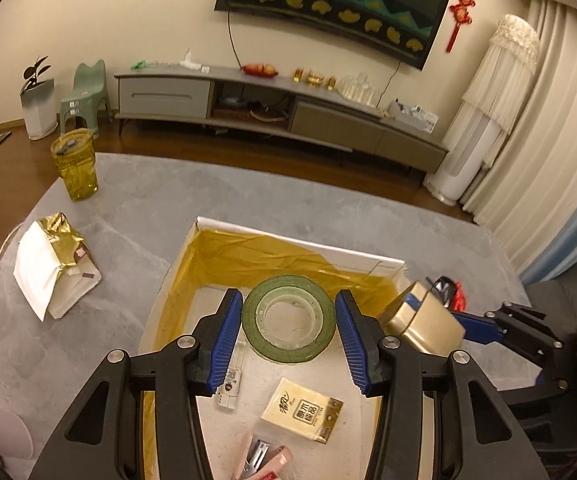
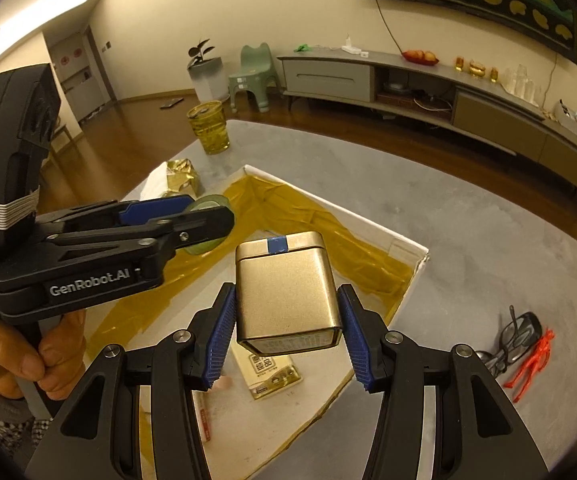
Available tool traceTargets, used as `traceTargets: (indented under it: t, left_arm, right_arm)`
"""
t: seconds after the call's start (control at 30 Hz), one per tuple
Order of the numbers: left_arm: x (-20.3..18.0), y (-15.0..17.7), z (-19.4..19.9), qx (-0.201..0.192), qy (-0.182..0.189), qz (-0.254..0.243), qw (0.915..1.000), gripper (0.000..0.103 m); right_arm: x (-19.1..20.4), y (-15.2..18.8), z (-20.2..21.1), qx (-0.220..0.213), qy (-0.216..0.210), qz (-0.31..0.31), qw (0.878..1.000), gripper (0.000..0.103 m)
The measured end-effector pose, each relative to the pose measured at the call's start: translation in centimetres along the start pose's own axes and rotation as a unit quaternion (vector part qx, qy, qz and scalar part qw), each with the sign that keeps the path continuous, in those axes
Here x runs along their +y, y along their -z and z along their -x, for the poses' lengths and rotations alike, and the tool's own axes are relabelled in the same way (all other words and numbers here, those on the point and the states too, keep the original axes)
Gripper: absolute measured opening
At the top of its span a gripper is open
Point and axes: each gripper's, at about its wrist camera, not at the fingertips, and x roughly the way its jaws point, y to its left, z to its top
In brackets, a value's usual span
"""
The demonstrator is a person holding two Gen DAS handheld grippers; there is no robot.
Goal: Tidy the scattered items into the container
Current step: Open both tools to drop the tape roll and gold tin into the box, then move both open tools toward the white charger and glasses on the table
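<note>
Holding a gold tin [image 2: 286,292] between the pads of our right gripper [image 2: 286,328], we hang over the open white box [image 2: 408,246] that serves as the container. The pads press on the tin's two side walls. Its long axis runs away from the gripper along the fingers, lid end with the blue tape strip pointing forward toward the box's far wall, printed base facing back at us.

Our left gripper [image 1: 288,320] carries a roll of green tape [image 1: 288,318] over the same box. The pads sit right at the roll's rim on both sides, so we judge it gripped, though contact on the right side is hard to confirm. The roll lies nearly flat, its hole axis pointing up toward the camera.

Below them, on the box floor, lie a yellow tissue packet [image 1: 302,408], a pink stapler [image 1: 262,460] and a slim white stick-like item [image 1: 232,380], so part of the tidying is done. Gold film lines the far half of the box.

Still out on the grey surface: a pair of glasses [image 2: 514,338] and a red plastic piece [image 2: 532,360] beside the box toward the right edge, a crumpled gold-and-white bag [image 1: 54,264] toward the left edge, and a yellow glass [image 1: 75,164] near the far left corner. We judge the task roughly half done: two items to release, then the loose ones.
</note>
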Motion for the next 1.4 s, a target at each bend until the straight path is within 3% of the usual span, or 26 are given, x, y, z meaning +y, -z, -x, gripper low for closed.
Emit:
traceTargets:
  t: [0.43, 0.73, 0.83, 1.1, 1.3, 1.4]
  left_arm:
    - [0.3, -0.9, -4.9, 0.039, -0.039, -0.007, 0.9984, 0.049]
    - [1.1, -1.0, -7.6, 0.064, -0.042, 0.013, 0.997, 0.05]
    - [1.4, -1.1, -8.1, 0.068, -0.037, 0.022, 0.9967, 0.054]
    - [1.3, -1.2, -7.3, 0.06, -0.025, 0.027, 0.9975, 0.056]
    - [1.1, -0.9, -4.4, 0.038, -0.027, 0.03, 0.9985, 0.056]
    - [0.4, -0.3, -2.6, 0.028, -0.026, 0.023, 0.999, 0.056]
  right_arm:
    - [-1.5, -0.8, -3.8, 0.033, 0.005, 0.019, 0.999, 0.054]
    - [-2.6, -1.0, -5.8, 0.044, 0.008, 0.027, 0.999, 0.055]
    - [-2.9, -0.7, -5.7, 0.033, 0.007, 0.023, 0.999, 0.055]
    - [-3.8, -0.1, -3.2, 0.008, -0.011, 0.0, 1.0, 0.055]
    - [-3.6, 1.5, 0.1, -0.013, -0.036, -0.009, 0.999, 0.054]
    - [-3.2, 2.7, 1.6, -0.02, -0.051, -0.009, 0.998, 0.045]
